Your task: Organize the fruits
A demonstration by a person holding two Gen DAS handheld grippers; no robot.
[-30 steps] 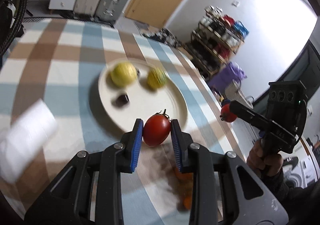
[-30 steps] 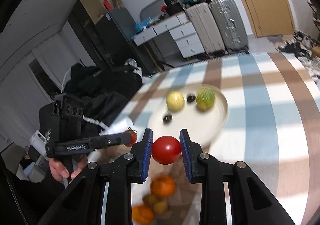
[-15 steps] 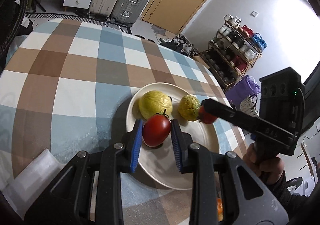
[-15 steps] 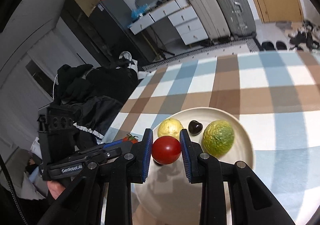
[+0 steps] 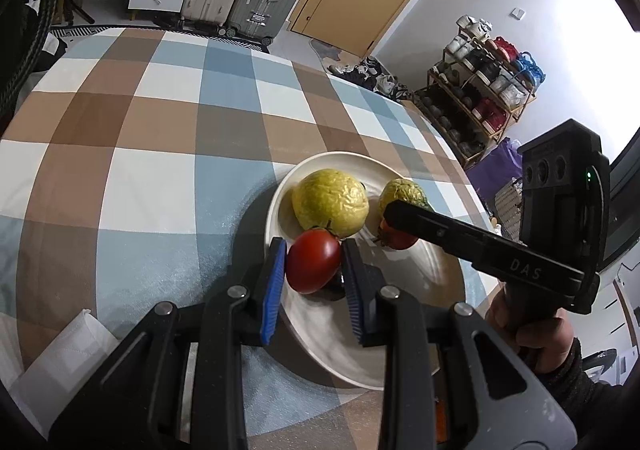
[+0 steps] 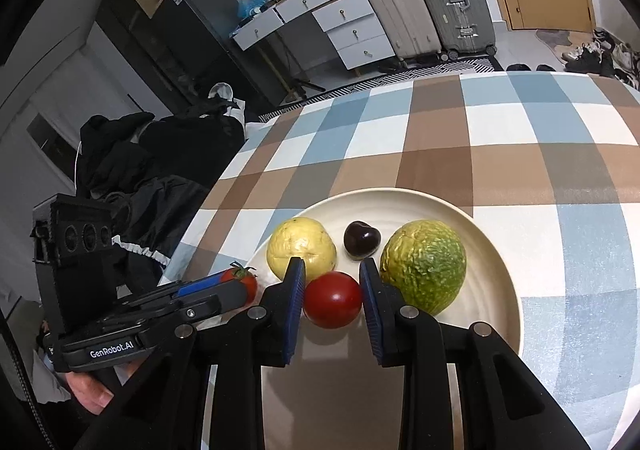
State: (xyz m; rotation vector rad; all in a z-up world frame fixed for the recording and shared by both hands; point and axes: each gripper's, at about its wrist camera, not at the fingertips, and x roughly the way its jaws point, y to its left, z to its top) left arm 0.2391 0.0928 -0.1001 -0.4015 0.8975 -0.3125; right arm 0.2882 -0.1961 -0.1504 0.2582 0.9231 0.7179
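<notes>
My left gripper (image 5: 314, 264) is shut on a red tomato (image 5: 313, 266) and holds it over the near-left rim of a cream plate (image 5: 320, 326). My right gripper (image 6: 332, 300) is shut on another red tomato (image 6: 333, 305) low over the same plate (image 6: 492, 250). On the plate lie a yellow wrinkled fruit (image 5: 330, 201), a yellow-green wrinkled fruit (image 6: 425, 265) and a small dark cherry-like fruit (image 6: 361, 240). The right gripper's arm crosses the left wrist view (image 5: 480, 242); the left gripper shows at the left of the right wrist view (image 6: 236, 286).
The plate stands on a round table with a blue, brown and white checked cloth (image 5: 160, 122). A white folded cloth (image 5: 60, 362) lies at the table's near-left edge. Suitcases, drawers and a shoe rack stand beyond the table.
Both grippers have carried their tomatoes from beside the plate to over it and lowered them close to its surface. The jaws stay shut on the tomatoes.
</notes>
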